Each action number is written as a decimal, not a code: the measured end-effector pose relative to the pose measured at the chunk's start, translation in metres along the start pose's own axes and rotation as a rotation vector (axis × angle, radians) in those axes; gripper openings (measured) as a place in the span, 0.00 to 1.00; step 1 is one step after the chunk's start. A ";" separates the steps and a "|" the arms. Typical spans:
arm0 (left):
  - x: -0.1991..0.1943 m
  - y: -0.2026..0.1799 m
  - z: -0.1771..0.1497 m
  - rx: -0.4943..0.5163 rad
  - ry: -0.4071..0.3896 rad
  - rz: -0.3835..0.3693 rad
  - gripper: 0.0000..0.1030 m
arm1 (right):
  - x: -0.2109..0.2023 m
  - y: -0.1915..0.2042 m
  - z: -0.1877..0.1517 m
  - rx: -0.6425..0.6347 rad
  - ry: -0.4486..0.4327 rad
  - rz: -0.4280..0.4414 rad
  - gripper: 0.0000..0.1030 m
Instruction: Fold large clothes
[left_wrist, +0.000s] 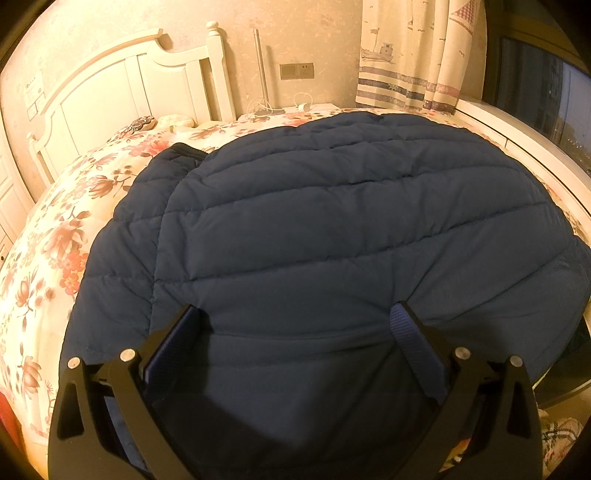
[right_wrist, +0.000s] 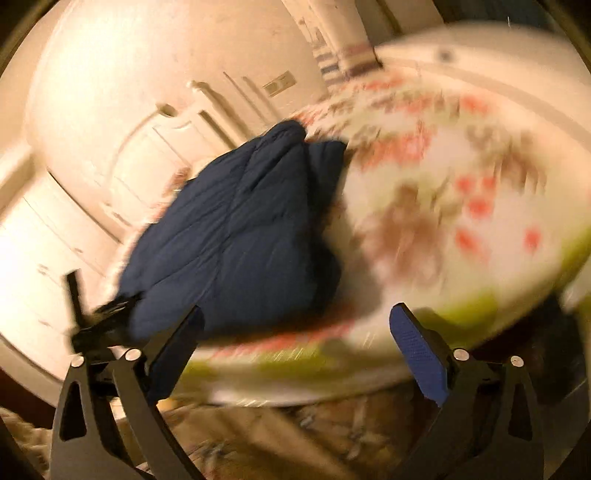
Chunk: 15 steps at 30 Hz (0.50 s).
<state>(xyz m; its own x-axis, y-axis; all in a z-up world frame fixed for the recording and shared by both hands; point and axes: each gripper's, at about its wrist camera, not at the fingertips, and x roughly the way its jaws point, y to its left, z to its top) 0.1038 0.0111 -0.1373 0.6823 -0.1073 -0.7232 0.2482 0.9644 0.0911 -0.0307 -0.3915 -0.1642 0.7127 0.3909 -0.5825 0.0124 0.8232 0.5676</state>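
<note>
A large navy quilted jacket (left_wrist: 314, 229) lies spread on the floral bedspread (left_wrist: 51, 236). My left gripper (left_wrist: 295, 317) is open, right over the jacket's near edge, with fabric between its wide-apart fingers. In the blurred right wrist view the jacket (right_wrist: 236, 236) lies folded over at the left of the bed. My right gripper (right_wrist: 295, 325) is open and empty, off the near edge of the bed, apart from the jacket. The other gripper (right_wrist: 99, 317) shows dark at the jacket's near left corner.
A white headboard (left_wrist: 110, 92) stands at the far left of the bed. A nightstand with cables (left_wrist: 291, 109), a wall socket (left_wrist: 295, 71) and a curtain (left_wrist: 413, 55) are at the back. A white window ledge (left_wrist: 524, 140) runs along the right.
</note>
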 end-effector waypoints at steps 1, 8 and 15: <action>0.000 0.000 0.000 0.000 0.000 0.001 0.98 | 0.000 0.002 -0.005 0.003 0.005 0.022 0.92; 0.001 0.000 -0.001 -0.002 -0.001 -0.002 0.98 | 0.039 0.033 0.001 -0.024 0.048 0.099 0.92; 0.002 0.000 -0.001 0.017 -0.001 -0.005 0.98 | 0.089 0.055 0.044 0.081 -0.009 0.026 0.94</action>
<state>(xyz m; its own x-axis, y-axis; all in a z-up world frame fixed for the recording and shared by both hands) 0.1048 0.0111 -0.1391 0.6818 -0.1121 -0.7229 0.2632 0.9596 0.0994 0.0642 -0.3297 -0.1586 0.7199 0.4077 -0.5616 0.0500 0.7767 0.6279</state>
